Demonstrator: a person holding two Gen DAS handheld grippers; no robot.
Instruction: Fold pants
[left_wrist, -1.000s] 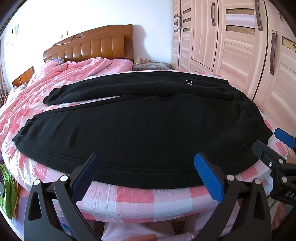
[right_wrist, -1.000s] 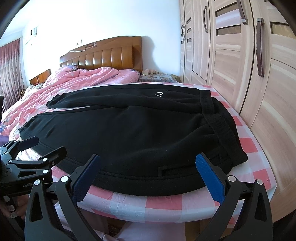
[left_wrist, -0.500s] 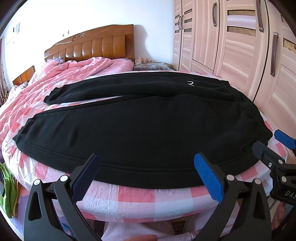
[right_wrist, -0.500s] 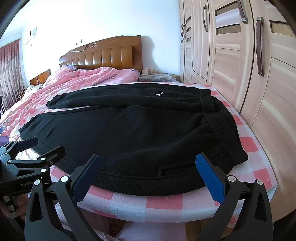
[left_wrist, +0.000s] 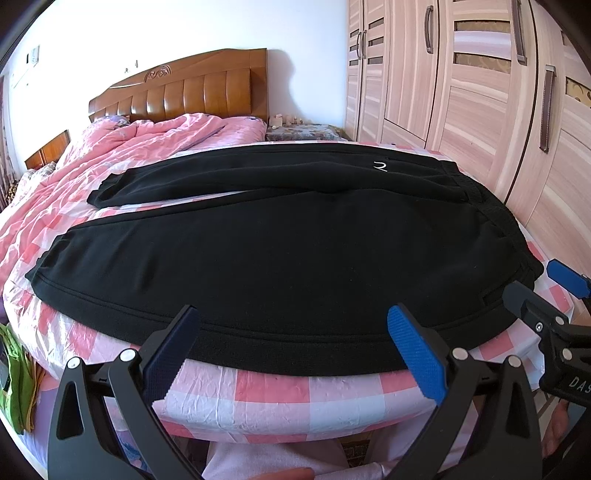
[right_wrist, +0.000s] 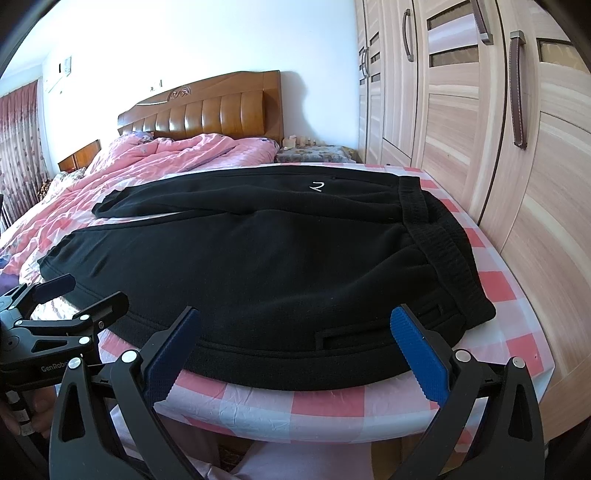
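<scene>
Little moved: pants (left_wrist: 280, 243) flat on bed (left_wrist: 258, 391), both grippers (left_wrist: 291, 354) (right_wrist: 295, 354) apart, seemingly pre-fold; next, grip near hem.

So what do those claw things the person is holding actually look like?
Both look alike. The left claw has two black plastic arms with triangular cut-outs and silver rivets, each tipped with a ribbed blue pad. The right claw matches. White lettering marks their black bodies, cut off at the frame edges. No cables show.

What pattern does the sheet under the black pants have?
The sheet has a pink and white check, clearest in the right wrist view.
</scene>
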